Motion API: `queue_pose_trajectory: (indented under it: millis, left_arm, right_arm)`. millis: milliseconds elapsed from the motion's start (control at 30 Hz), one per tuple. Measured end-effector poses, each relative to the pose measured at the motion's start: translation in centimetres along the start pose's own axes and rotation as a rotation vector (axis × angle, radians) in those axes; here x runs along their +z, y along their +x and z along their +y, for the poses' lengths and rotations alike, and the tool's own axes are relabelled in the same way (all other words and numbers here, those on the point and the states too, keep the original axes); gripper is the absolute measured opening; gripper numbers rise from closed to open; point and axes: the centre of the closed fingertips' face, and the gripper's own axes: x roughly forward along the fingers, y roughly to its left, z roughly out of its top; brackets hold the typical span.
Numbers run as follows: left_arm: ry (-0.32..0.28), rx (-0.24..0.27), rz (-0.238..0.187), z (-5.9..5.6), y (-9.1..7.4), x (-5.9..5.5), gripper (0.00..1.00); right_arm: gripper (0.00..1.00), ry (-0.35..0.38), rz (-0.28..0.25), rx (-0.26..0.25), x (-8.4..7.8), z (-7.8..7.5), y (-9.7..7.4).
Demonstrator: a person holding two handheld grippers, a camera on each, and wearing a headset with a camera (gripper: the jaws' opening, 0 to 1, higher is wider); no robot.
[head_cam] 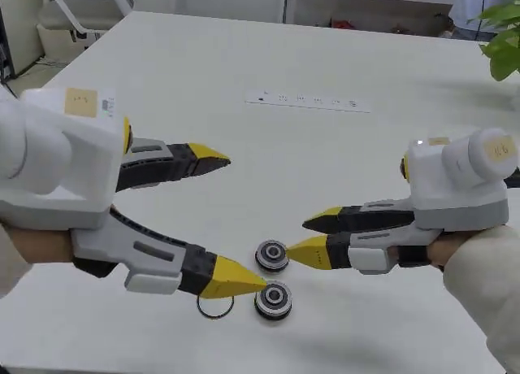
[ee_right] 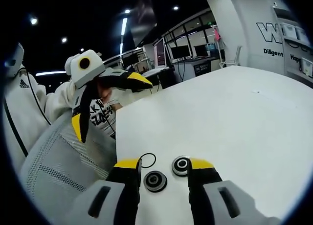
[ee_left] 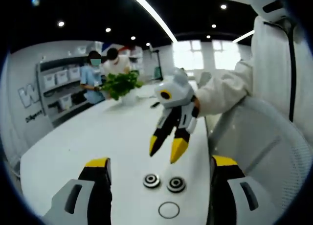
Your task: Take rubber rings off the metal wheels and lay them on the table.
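Left gripper [head_cam: 245, 221] gaping, loose ring [head_cam: 214, 306] beneath tip; wheels [head_cam: 272, 256] beside right gripper [head_cam: 296, 237].

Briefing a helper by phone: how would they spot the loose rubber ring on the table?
On the white table, near its front edge, sit two wheels. Left of the nearer wheel lies the ring: a thin, empty black loop, not a thick disc with a metal hub.

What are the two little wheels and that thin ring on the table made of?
The wheels look metal in the middle, silvery and glinting, with dull black outsides, probably rubber. The thin ring is black and dull too, likely rubber.
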Motion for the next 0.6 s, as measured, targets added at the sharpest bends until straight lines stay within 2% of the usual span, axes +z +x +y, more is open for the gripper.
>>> queue_pose_trajectory:
  millis: [67, 133, 167, 200, 300, 433, 500, 600]
  left_arm:
    - [0.025, -0.007, 0.01, 0.0, 0.5, -0.2, 0.84]
    - [0.029, -0.016, -0.015, 0.0, 1.0, 0.0, 0.83]
    - [0.02, -0.021, -0.047, 0.0, 1.4, 0.3, 0.82]
    - [0.003, -0.023, -0.058, 0.0, 1.8, 0.2, 0.81]
    - [0.005, -0.013, -0.07, -0.1, 2.6, -0.2, 0.76]
    - [0.024, -0.027, -0.072, -1.0, 3.3, -0.8, 0.75]
    - [-0.007, -0.049, -0.071, -1.6, 3.6, -1.4, 0.71]
    - [-0.022, -0.043, -0.059, -1.6, 3.8, -2.3, 0.63]
  right_arm:
    - [0.34, -0.001, 0.011, 0.008, -0.4, 0.1, 0.1]
    - [0.35, 0.001, 0.018, 0.017, -0.6, 0.0, 0.2]
    - [0.35, 0.005, 0.021, 0.024, -0.8, 0.1, 0.2]
    - [0.35, 0.007, 0.025, 0.027, -1.0, 0.1, 0.3]
    - [0.36, -0.001, 0.054, 0.041, -1.8, 0.2, 0.5]
    - [0.35, -0.016, 0.076, 0.06, -2.5, 0.4, 0.8]
    - [0.34, -0.028, 0.078, 0.069, -2.7, 0.5, 0.9]
    - [0.31, -0.048, 0.088, 0.086, -3.0, 0.8, 1.0]
